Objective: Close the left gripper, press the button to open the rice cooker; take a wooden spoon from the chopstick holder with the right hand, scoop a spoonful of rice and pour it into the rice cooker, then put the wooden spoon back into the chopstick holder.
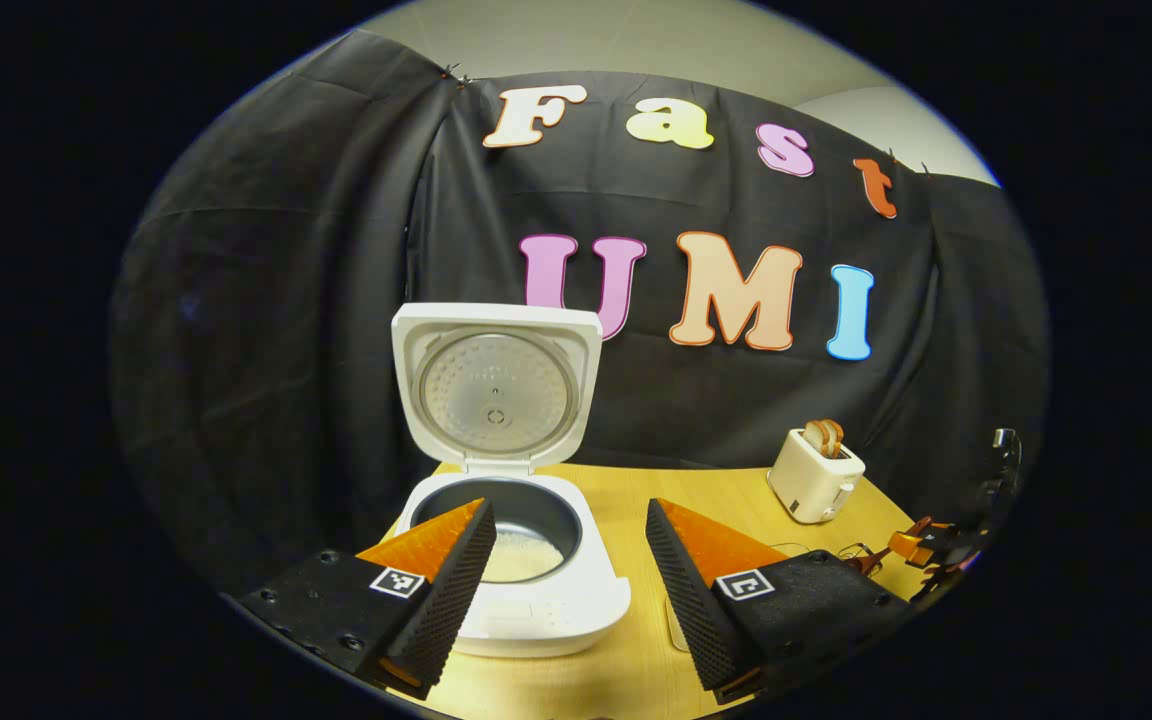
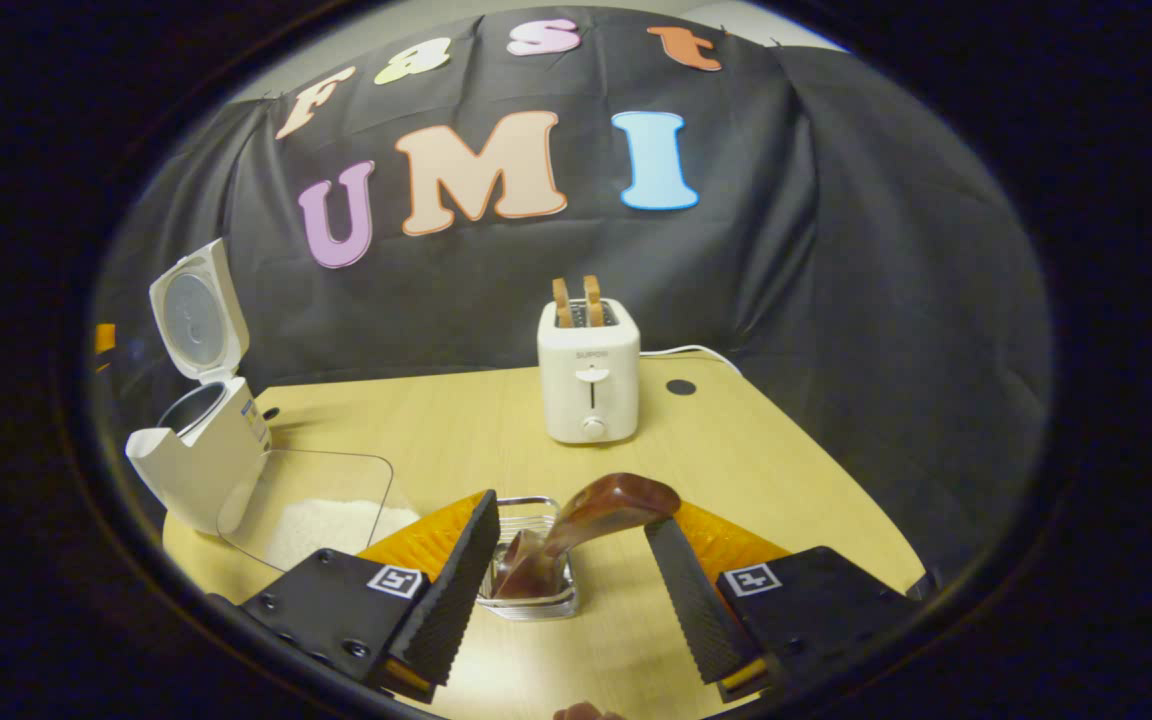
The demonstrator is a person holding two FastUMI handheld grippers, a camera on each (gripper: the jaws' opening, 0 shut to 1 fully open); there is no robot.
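The white rice cooker (image 1: 536, 600) stands open, lid (image 1: 496, 385) upright, with white rice (image 1: 521, 555) in its dark pot. My left gripper (image 1: 566, 540) is open just in front of it, its left finger overlapping the pot's rim in the picture. In the right gripper view the cooker (image 2: 201, 440) is at the far left. A brown wooden spoon (image 2: 601, 505) leans in the clear chopstick holder (image 2: 536, 600). My right gripper (image 2: 571, 545) is open around the spoon's handle, with a gap on each side. A clear tray of rice (image 2: 311, 510) lies beside the cooker.
A white toaster (image 2: 589, 385) with two slices of bread stands at the back of the wooden table (image 2: 786, 480), its cord trailing right. In the left gripper view the toaster (image 1: 816, 475) is at the right, with orange gripper parts (image 1: 911, 545) beyond it.
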